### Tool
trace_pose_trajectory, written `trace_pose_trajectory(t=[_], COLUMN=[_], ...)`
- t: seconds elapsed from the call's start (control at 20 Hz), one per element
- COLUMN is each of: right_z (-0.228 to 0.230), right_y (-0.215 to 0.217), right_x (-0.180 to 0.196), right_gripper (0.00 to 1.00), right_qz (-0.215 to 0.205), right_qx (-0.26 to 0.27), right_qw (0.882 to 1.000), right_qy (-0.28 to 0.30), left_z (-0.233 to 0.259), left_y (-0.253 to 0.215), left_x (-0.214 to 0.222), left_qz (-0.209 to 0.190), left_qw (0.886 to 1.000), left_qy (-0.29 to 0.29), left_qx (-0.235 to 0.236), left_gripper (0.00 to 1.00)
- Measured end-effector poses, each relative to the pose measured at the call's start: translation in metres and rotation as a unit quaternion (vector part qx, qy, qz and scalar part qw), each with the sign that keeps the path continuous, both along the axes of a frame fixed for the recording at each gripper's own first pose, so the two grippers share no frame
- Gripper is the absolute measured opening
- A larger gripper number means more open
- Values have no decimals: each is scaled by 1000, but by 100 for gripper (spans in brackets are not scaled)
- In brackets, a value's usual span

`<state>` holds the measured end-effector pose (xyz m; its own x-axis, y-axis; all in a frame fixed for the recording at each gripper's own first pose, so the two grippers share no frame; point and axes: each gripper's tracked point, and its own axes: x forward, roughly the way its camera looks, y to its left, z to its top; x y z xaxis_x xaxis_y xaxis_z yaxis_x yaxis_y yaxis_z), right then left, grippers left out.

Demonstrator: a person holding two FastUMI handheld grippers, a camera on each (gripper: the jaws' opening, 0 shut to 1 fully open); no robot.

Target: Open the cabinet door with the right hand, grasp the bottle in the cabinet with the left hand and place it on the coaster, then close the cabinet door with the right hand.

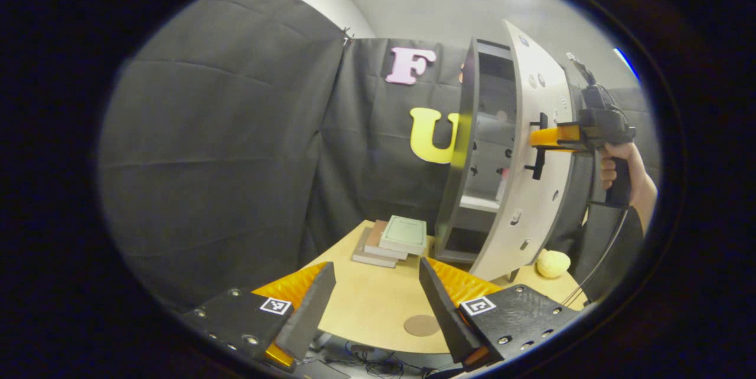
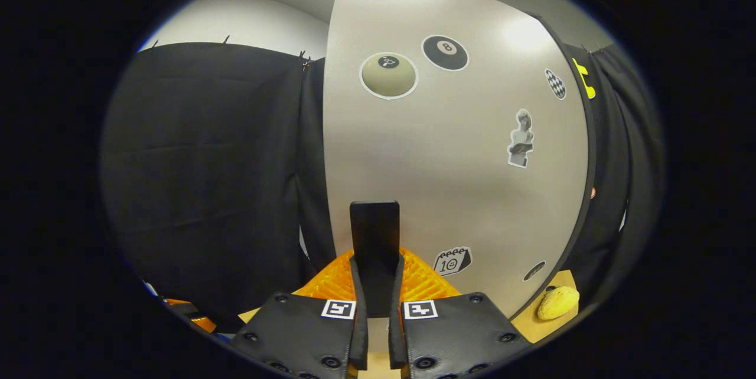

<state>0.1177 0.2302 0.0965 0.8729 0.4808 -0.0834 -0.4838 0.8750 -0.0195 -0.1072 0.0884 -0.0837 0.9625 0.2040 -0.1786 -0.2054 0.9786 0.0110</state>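
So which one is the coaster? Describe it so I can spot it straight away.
Start at the light wooden table in front of the grey cabinet. Come to its near edge, between the left tool fingers: the coaster is the flat brown disc lying there. The stacked books sit farther back, and the yellow lumpy object is off to the right.

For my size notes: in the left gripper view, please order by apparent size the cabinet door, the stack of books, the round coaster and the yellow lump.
1. cabinet door
2. stack of books
3. and 4. round coaster and yellow lump: alike; the coaster lies nearer, so unranked.
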Motion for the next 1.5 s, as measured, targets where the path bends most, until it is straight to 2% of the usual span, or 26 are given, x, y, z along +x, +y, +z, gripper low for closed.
trace_pose_trajectory(t=[0.3, 0.5, 0.65, 1.1, 1.25, 1.3, 1.35, 1.45, 1.5], right_z=[2, 4, 4, 7, 8, 9, 8, 8, 8], right_y=[-23, -31, -47, -95, -111, -119, -122, -128, -132], right_x=[15, -6, -11, -33, -33, -36, -32, -32, -31], right_gripper=[16, 16, 15, 14, 5, 8, 4, 4, 4], right_qz=[-5, -31, -50, -145, -172, -186, -197, -213, -221], right_qx=[18, 20, 36, 60, 61, 65, 64, 63, 65], right_qw=[1000, 999, 998, 987, 983, 980, 978, 975, 973], right_qy=[8, 8, 16, 22, 15, 16, 14, 11, 11], left_z=[-5, -3, -2, -15, -19, -21, -22, -23, -23], left_y=[-32, -49, -63, -110, -123, -126, -130, -136, -139], left_x=[33, 55, 69, 102, 107, 110, 112, 116, 118], left_qz=[-48, -79, -98, -158, -174, -177, -180, -185, -188], left_qw=[999, 997, 995, 987, 985, 984, 984, 983, 982], left_qy=[9, 8, 4, 15, 16, 17, 17, 16, 15], left_qx=[-2, -2, -3, -7, -5, -3, -4, -9, -11], left_gripper=[87, 88, 86, 87, 86, 88, 86, 86, 90])
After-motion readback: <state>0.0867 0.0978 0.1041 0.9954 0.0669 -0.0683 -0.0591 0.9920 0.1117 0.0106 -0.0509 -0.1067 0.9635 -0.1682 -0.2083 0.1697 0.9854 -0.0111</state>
